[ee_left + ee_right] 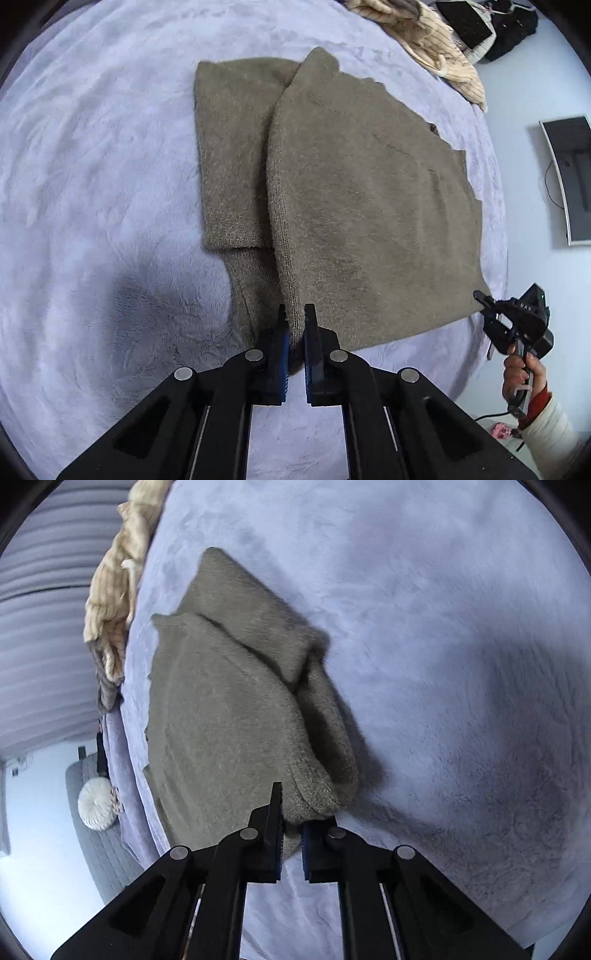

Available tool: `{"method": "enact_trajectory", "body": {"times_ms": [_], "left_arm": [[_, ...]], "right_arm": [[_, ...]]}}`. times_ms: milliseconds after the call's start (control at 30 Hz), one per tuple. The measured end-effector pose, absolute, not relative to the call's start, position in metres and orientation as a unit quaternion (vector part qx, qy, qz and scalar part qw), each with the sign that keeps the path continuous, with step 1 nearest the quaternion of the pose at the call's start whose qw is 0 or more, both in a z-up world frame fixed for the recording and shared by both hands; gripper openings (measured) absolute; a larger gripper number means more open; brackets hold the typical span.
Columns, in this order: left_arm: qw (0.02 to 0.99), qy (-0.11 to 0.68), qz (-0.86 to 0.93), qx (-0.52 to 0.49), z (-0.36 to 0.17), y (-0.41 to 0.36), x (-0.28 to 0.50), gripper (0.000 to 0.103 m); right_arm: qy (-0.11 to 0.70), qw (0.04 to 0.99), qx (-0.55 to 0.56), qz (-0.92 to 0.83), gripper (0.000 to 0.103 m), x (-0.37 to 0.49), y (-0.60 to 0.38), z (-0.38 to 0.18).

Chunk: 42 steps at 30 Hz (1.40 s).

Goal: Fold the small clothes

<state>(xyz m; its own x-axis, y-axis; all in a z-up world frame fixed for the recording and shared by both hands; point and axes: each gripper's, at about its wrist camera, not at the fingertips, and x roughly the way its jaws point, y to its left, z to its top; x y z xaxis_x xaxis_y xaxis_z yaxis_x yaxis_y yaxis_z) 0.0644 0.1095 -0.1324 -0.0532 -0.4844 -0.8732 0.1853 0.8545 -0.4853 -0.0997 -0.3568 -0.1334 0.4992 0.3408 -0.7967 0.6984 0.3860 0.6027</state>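
Olive knit sweater [369, 206] on lilac blanket [92, 184] — left gripper [295, 332] jaws pinching its hem, right gripper [291, 819] jaws pinching another corner.

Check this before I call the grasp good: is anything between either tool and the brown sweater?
Nothing visible. The left tool is shut on the brown sweater at its near edge, and the right tool is shut on a near corner. Only the lavender blanket lies around it.
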Motion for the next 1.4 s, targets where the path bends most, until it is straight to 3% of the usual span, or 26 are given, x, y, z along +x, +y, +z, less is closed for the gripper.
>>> {"method": "enact_trajectory", "body": {"times_ms": [133, 300, 733, 867, 933, 967, 1000, 1033, 1267, 1400], "left_arm": [[0.681, 0.686, -0.243, -0.083, -0.138, 0.115, 0.052, 0.007], [0.671, 0.699, -0.222, -0.112, -0.173, 0.130, 0.040, 0.007], [0.723, 0.668, -0.153, -0.083, -0.134, 0.169, 0.007, 0.007], [0.725, 0.675, -0.116, -0.072, -0.137, 0.175, -0.002, 0.008], [0.727, 0.673, -0.114, -0.074, -0.136, 0.179, -0.006, 0.008], [0.731, 0.669, -0.111, -0.077, -0.135, 0.182, -0.009, 0.011], [0.733, 0.666, -0.109, -0.081, -0.134, 0.186, -0.011, 0.044], [0.737, 0.663, -0.103, -0.084, -0.133, 0.189, -0.013, 0.098], [0.756, 0.643, -0.065, -0.102, -0.128, 0.223, -0.026, 0.101], [0.748, 0.652, -0.027, -0.122, -0.141, 0.248, -0.029, 0.101]], "right_arm": [[0.514, 0.713, 0.463, -0.116, 0.008, -0.091, -0.354, -0.110], [0.564, 0.695, 0.424, -0.140, 0.008, -0.094, -0.360, -0.146], [0.610, 0.693, 0.375, -0.086, 0.015, -0.087, -0.293, -0.111], [0.641, 0.679, 0.356, -0.031, 0.032, -0.068, -0.234, -0.120], [0.657, 0.671, 0.343, -0.007, 0.033, -0.059, -0.203, -0.125], [0.664, 0.668, 0.335, 0.002, 0.033, -0.055, -0.190, -0.127], [0.673, 0.665, 0.323, 0.012, 0.033, -0.050, -0.175, -0.129], [0.679, 0.663, 0.314, 0.019, 0.033, -0.048, -0.164, -0.129], [0.715, 0.660, 0.226, 0.052, 0.045, -0.027, -0.093, -0.128], [0.724, 0.666, 0.165, 0.070, 0.045, -0.017, -0.057, -0.125]]}}
